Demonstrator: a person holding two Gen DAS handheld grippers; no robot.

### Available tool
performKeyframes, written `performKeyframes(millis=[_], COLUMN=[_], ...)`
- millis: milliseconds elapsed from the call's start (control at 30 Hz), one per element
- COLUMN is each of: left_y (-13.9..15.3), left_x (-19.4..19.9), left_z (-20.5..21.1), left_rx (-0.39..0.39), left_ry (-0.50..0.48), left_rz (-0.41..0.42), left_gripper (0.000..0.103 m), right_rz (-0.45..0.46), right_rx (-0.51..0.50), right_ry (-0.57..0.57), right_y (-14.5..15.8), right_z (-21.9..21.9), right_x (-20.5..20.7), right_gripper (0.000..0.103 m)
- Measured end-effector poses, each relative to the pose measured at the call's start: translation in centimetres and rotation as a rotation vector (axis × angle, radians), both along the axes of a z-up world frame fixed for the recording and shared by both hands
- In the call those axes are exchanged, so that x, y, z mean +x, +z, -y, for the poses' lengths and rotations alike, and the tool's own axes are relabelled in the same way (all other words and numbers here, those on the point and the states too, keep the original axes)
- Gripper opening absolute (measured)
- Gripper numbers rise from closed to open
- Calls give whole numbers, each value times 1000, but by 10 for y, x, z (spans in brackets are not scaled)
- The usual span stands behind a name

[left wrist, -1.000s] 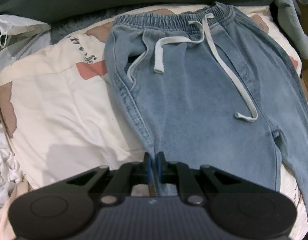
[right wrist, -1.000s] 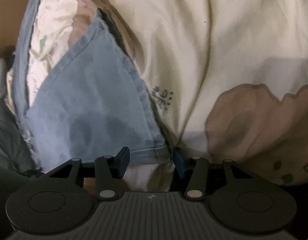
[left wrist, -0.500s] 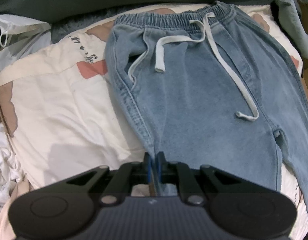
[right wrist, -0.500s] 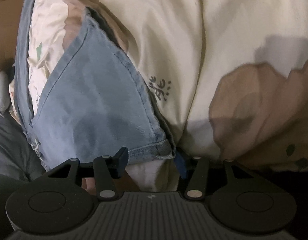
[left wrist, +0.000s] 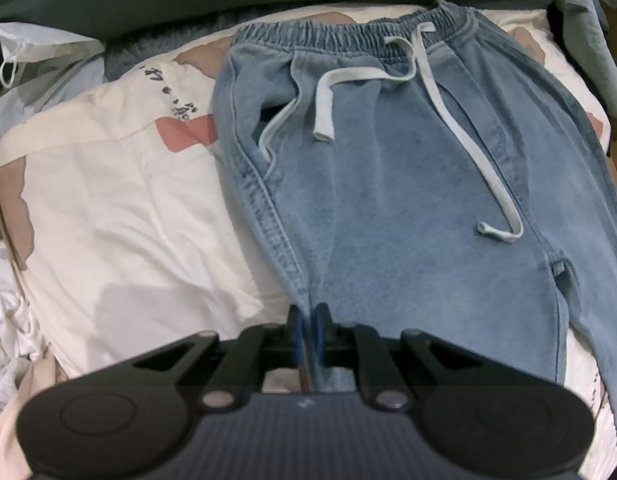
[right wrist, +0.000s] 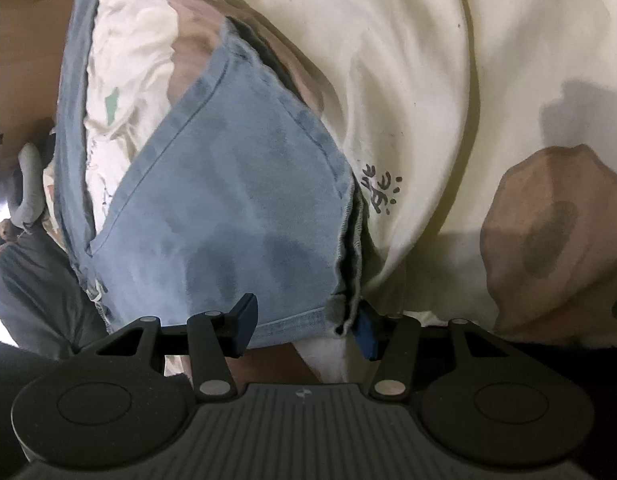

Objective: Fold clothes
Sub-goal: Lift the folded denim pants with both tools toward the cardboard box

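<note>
My left claw [left wrist: 309, 322] is clamped on the side seam of the jeans [left wrist: 408, 200], which lie flat on the cream bedspread [left wrist: 120, 216]. My right claw [right wrist: 304, 320] gapes wide around a leg hem [right wrist: 292, 328].

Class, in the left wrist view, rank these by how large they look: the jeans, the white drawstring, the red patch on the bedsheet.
1. jeans, by far the largest.
2. white drawstring, long but thin.
3. red patch, smallest; it lies further from the camera, so its true size is unsure.
</note>
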State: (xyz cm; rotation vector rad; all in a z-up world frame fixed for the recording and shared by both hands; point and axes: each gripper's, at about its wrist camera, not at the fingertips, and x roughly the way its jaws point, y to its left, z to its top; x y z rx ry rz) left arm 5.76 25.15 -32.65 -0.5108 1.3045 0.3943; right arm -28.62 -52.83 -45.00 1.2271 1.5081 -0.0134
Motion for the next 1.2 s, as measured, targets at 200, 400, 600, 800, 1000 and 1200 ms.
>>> performKeyframes(millis=[200,400,600,800,1000,1200], left_y=[-2,-11,-21,-34,-46,-54], left_x=[1,0,-1,-8,-16,-30], left_z=[0,1,-3,-11,-20,-29], left_rx=[-3,2,-13,-53,-108,-177], left_ry=[7,13,31,86,137,226], left_rz=[-11,-22,-21,-1,38,98], left_gripper=[8,8,8,13,18,19], right_rz=[4,-17,-31,-14,30,58], right_rx=[7,5,-32,-85,-112,-135], right_ry=[-37,-21,36,98,96,90], right_y=[-4,-9,-10,4,34,55], right_z=[1,-3,-9,-9,8,9], right_x=[5,11,16,20,19,25], right_gripper=[45,41,24,9,9,9])
